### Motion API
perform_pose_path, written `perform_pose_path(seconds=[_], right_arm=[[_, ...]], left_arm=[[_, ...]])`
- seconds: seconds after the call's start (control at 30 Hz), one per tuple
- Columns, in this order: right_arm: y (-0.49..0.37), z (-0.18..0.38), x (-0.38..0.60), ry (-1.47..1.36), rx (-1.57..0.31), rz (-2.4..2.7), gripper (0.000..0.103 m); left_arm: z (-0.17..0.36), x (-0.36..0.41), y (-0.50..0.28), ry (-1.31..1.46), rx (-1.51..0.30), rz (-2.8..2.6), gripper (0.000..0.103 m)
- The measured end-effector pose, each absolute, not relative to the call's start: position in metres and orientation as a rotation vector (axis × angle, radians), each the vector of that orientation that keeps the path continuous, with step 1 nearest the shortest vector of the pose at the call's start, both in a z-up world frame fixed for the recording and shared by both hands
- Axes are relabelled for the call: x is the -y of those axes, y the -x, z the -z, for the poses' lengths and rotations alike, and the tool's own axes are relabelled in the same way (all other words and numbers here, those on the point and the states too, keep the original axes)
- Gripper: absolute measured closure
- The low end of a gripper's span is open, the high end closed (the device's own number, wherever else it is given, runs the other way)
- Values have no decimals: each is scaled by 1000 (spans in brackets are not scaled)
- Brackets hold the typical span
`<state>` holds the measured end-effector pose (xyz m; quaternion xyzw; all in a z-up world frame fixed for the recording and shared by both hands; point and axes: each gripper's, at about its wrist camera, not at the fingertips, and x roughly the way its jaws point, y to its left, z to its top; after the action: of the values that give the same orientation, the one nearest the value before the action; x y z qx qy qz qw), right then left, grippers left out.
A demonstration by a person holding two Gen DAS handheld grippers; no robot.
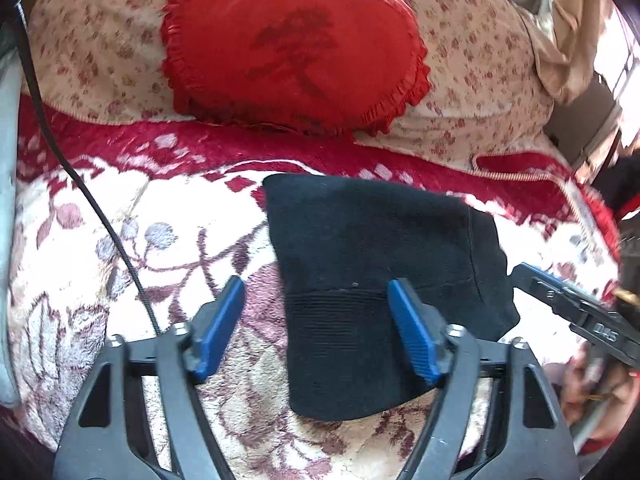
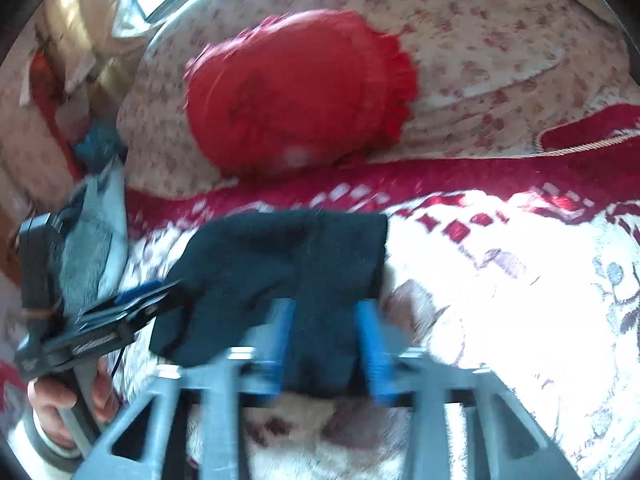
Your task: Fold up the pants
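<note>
Fingers (image 1: 236, 312) (both pairs) spread over black pants (image 1: 380, 264).

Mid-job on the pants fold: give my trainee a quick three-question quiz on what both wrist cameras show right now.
1. True or false: the left gripper is clamped shut on the black pants.
2. Multiple choice: the red ruffled cushion lies (A) on top of the pants, (B) beyond the pants, against the floral bedding, (C) between the right gripper's fingers.
3. Fill in: the pants rest on a red and white ______.

Key
1. False: its blue fingers stand wide apart, holding nothing.
2. B.
3. Blanket. In the blurred right wrist view, the right gripper is also open, straddling the pants' near edge.
</note>
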<state>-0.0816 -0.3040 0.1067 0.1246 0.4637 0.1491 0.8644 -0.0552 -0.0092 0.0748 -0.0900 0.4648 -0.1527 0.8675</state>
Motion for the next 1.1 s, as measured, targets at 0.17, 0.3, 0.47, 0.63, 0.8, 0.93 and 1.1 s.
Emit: perform_pose_path(seconds=[0.17,0.3,0.47,0.63,0.8,0.93,1.1], right_arm=[[56,-73,311,-348,-1082,-355,48],[44,-56,318,-468,-1083,-406,46],[42,-52,320,-509,-1093,-427,44],[44,-63,306,-471,-1062,-456,67],[37,-115,296,-415,-925,-481,69],[12,-129,290,-414,-890,-479,69],[-16,-102,285,-403,-932,-444,69]], left_arm=[[-60,0,43,267,-1025,339,17],[-46,12,36,283,-1064,389,17],[-37,27,32,303,-1065,435,17],[-52,35,33,238,-1032,458,45],[-98,25,15,227,-933,479,50],[-113,19,-12,215,-910,461,50],[-82,14,-36,170,-977,408,50]])
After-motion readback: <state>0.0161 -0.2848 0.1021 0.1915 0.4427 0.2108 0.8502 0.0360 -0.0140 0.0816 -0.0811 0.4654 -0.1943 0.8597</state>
